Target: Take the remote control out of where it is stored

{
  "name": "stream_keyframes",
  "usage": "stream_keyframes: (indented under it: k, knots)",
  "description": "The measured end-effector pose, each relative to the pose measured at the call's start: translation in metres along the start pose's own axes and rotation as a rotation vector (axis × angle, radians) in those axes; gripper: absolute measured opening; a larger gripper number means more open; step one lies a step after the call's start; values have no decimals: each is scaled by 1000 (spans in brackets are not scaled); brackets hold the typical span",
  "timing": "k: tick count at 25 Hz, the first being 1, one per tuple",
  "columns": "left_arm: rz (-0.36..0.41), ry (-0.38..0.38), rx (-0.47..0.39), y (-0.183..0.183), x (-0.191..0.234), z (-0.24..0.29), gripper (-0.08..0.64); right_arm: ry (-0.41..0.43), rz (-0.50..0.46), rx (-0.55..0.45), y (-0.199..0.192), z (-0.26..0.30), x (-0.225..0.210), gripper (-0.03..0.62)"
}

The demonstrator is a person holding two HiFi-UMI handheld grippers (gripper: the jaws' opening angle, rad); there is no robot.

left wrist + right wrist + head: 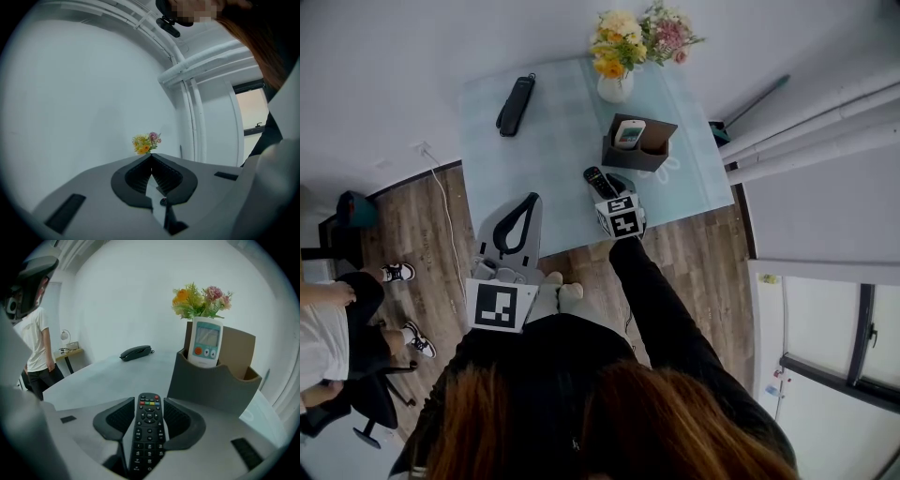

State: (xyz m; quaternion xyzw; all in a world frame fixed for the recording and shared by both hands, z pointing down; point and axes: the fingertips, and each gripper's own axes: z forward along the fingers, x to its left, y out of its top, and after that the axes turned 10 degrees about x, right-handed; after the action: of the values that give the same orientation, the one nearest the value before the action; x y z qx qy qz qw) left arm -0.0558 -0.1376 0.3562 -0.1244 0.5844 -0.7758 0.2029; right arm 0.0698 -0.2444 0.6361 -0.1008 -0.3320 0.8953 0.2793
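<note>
Removal looks finished: the right gripper [148, 403] clasps a black remote [146, 441] lengthwise between its pads, just in front of the dark holder [206, 385] and clear of it. A white remote [206, 345] stands upright inside the holder, with flowers [199, 298] behind it and a black handset [136, 352] well to the holder's left on the surface [93, 380]. The left gripper [151, 159], jaws closed on nothing, hangs far back from the holder. Next, I judge, comes lowering the black remote flat onto bare surface near the holder, then easing the jaws apart.
</note>
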Motion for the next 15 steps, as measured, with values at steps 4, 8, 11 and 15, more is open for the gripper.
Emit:
stream_keyframes:
  k: [4,8,11,15]
  knots:
    - [-1,-8,-5,0,-4,1,5,-16,14,-45,7,-11,-3,197]
    - [1,-17,-5,0,-7,2,5,-54,22,-111,19,-29,-8,66]
    - [-1,-25,-11,1,-9,2,5,-65,41,-140,23,-40,-11,22]
    - [-3,-36,-12,2,-12,2,5,-79,56,-169,26,-53,-14,15]
